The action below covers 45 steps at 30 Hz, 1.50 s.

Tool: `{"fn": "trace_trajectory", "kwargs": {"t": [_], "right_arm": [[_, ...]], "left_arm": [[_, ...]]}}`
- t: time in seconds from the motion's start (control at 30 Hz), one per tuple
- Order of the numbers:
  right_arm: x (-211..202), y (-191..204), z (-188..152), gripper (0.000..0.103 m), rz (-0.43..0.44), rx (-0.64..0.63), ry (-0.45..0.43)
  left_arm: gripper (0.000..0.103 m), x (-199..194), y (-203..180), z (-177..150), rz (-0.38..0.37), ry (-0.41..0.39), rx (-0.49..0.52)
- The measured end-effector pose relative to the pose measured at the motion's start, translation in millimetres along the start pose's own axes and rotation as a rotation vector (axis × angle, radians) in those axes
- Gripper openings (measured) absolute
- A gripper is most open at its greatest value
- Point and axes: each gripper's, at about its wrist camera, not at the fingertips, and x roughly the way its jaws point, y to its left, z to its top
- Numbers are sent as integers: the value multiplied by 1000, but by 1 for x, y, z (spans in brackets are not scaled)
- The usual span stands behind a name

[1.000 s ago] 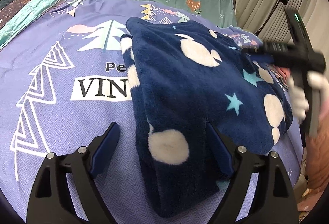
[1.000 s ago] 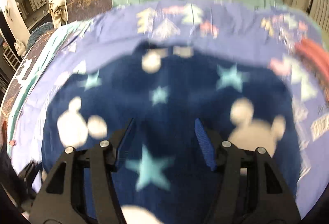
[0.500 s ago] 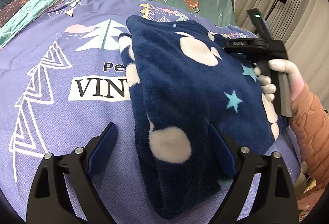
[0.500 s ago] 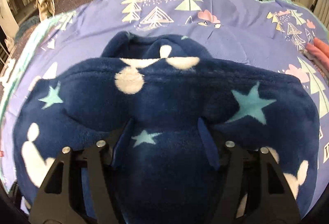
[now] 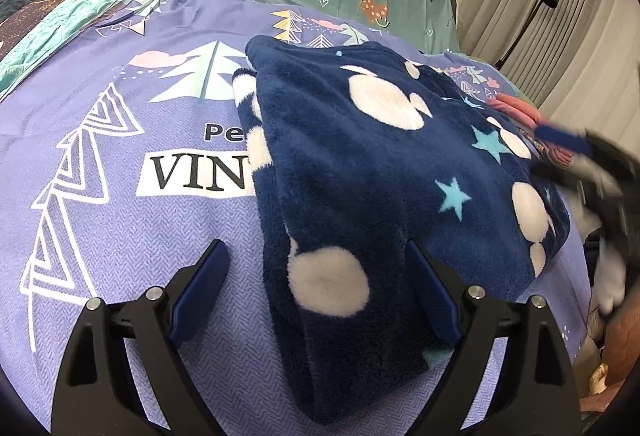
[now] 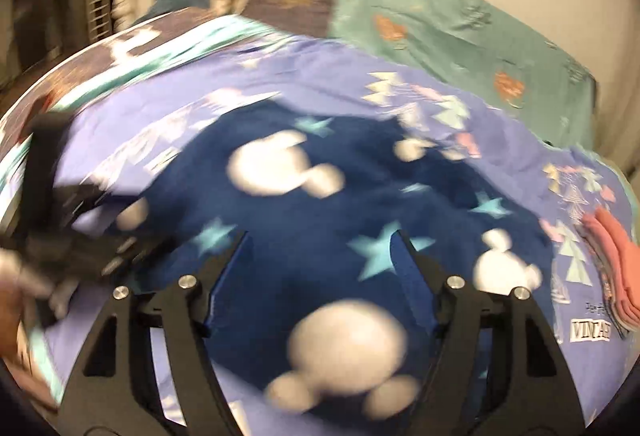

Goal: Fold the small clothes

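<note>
Fleece: we saw the folded navy fleece garment (image 5: 360, 171) lying on the purple bedspread (image 5: 120, 236) of the bed.
Left claw (image 5: 316, 288): stood wide apart, straddling the fleece's near corner without pressing it.
Right claw (image 6: 320, 268): had just been opening, nothing clamped, fleece beneath.
Left view only: the right claw's blurred blue pad at the fleece's far edge.
Right view only: we made out pink folded clothes (image 6: 616, 260) beside the fleece.
</note>
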Motion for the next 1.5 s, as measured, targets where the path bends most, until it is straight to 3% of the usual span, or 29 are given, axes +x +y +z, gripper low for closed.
{"fn": "trace_trajectory", "kwargs": {"t": [0.17, 0.3, 0.4, 0.53, 0.83, 1.03, 1.13, 1.27, 1.5], "right_arm": [[-1, 39, -24, 72, 70, -47, 40], [4, 71, -37, 74, 43, -158, 38], [14, 92, -44, 75, -5, -280, 13], [25, 106, -46, 75, -16, -336, 29], [34, 134, -52, 75, -48, -453, 16], [31, 146, -49, 76, 8, -466, 10], [36, 157, -52, 77, -39, -522, -14], [58, 166, -41, 78, -217, -548, -74], [54, 166, -41, 73, -203, -538, -71]], "left_arm": [[90, -6, 11, -1, -51, -23, -51], [90, -17, 22, -4, -53, -79, -112], [88, -28, 44, -7, -64, -137, -225], [81, -29, 68, -11, -137, -164, -348], [81, -25, 64, -9, -131, -150, -331], [81, -26, 72, -13, -167, -158, -352], [81, -27, 76, -14, -192, -164, -371], [81, -28, 77, -16, -196, -166, -372], [81, -28, 77, -16, -219, -170, -387]]}}
